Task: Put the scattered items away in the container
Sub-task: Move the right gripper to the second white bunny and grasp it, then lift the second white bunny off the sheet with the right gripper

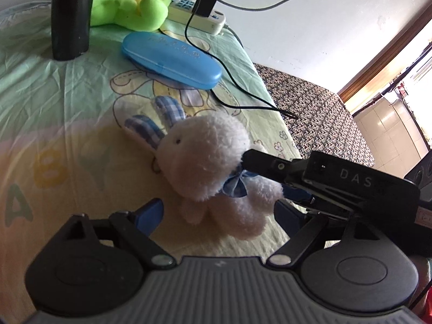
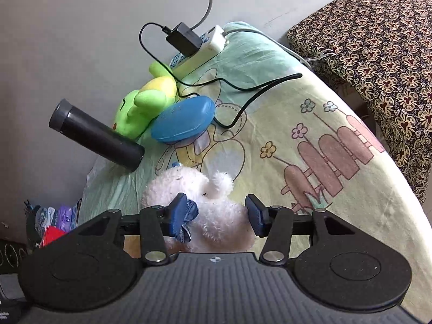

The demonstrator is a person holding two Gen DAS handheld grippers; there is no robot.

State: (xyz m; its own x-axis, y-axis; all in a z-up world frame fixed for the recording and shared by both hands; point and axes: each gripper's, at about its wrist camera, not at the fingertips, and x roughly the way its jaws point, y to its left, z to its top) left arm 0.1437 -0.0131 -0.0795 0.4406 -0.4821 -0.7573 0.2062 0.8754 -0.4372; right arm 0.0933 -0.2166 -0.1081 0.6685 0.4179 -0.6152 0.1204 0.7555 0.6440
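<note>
A white plush rabbit (image 1: 208, 159) with blue checked ears and a blue bow lies on the cartoon-print sheet (image 1: 54, 108). My left gripper (image 1: 218, 213) is open, its blue pads either side of the rabbit's legs, not touching. My right gripper (image 2: 216, 216) is open around the rabbit's body (image 2: 218, 216); whether its pads press the plush is unclear. The right gripper also shows in the left wrist view (image 1: 270, 178), reaching in from the right at the rabbit's neck. No container shows in either view.
A blue glasses case (image 1: 172, 59), a green plush frog (image 1: 127, 5), a black flask (image 1: 71, 13) and a white power strip (image 1: 199, 16) with black charger and cable (image 1: 243, 91) lie further back. The sheet's edge drops off on the right beside a patterned cloth (image 2: 378, 40).
</note>
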